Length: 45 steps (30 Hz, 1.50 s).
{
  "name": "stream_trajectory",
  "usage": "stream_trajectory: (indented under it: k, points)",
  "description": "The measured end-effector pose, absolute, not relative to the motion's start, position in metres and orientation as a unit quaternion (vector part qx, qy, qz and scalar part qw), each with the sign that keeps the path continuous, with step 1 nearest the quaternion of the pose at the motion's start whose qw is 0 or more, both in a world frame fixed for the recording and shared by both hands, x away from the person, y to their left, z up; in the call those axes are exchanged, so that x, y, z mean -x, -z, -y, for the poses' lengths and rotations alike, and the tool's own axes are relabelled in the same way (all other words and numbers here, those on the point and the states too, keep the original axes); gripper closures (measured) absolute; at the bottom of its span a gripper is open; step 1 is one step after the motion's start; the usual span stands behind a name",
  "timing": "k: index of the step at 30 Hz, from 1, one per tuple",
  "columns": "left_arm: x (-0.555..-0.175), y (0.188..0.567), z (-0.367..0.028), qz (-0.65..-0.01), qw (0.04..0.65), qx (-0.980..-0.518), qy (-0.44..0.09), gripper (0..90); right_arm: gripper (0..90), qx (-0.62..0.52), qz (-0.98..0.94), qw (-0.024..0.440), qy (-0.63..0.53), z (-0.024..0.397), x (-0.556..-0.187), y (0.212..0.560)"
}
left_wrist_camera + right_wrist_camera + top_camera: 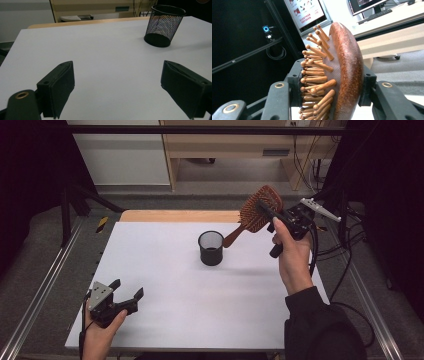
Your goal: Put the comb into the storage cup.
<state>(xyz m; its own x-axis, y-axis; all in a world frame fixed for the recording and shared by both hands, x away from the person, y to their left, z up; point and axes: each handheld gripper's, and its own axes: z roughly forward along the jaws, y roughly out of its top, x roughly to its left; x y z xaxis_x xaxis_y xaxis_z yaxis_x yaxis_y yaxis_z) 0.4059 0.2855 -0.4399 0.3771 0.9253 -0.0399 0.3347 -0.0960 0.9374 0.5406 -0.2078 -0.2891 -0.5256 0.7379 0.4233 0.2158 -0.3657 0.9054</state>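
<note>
A: Hairbrush (pixel 260 208) — wooden, with wooden pins — is held up in the air at the far right of the counter (pixel 165 270). The right gripper (pixel 272 215) is clamped on its paddle head, one jaw on the pin side and one on the smooth back, as the right gripper view shows (pixel 342 72).

B: And the handle?

A: It slants down toward the black mesh cup (pixel 211 248), its tip just above and beside the rim, not inside.

B: So the step in hand looks like carrying the brush over to stand it in the cup.

A: That is my reading. The next move calls for swinging the handle tip over the opening, tilting the brush more upright, then lowering it. The cup is light, so a knock on the rim could tip it.

B: The other hand?

A: The left gripper (pixel 127 292) rests low at the near left corner, jaws spread wide with nothing between them.

B: Any writing?

A: A poster or screen behind the brush (pixel 308 10) carries red marks, too small to read. No brand is visible on the brush or cup.
</note>
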Motion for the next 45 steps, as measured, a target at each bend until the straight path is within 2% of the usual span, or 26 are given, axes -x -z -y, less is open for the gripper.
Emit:
stream_trajectory:
  k: [5,16,45]
  points:
    - [-0.406,0.440,-0.284,-0.466,0.483,-0.676,-0.305,11.4,51.4,-0.448,-0.525,0.188,-0.699,0.208,-0.543,0.285]
    - [-0.407,0.441,-0.286,-0.473,0.485,-0.670,-0.304,3.4,51.3,-0.454,-0.526,0.185,-0.695,0.197,-0.559,0.284]
    - [-0.408,0.440,-0.289,-0.478,0.488,-0.658,-0.317,3.1,51.1,-0.451,-0.580,0.198,-0.648,0.145,-0.594,0.305]
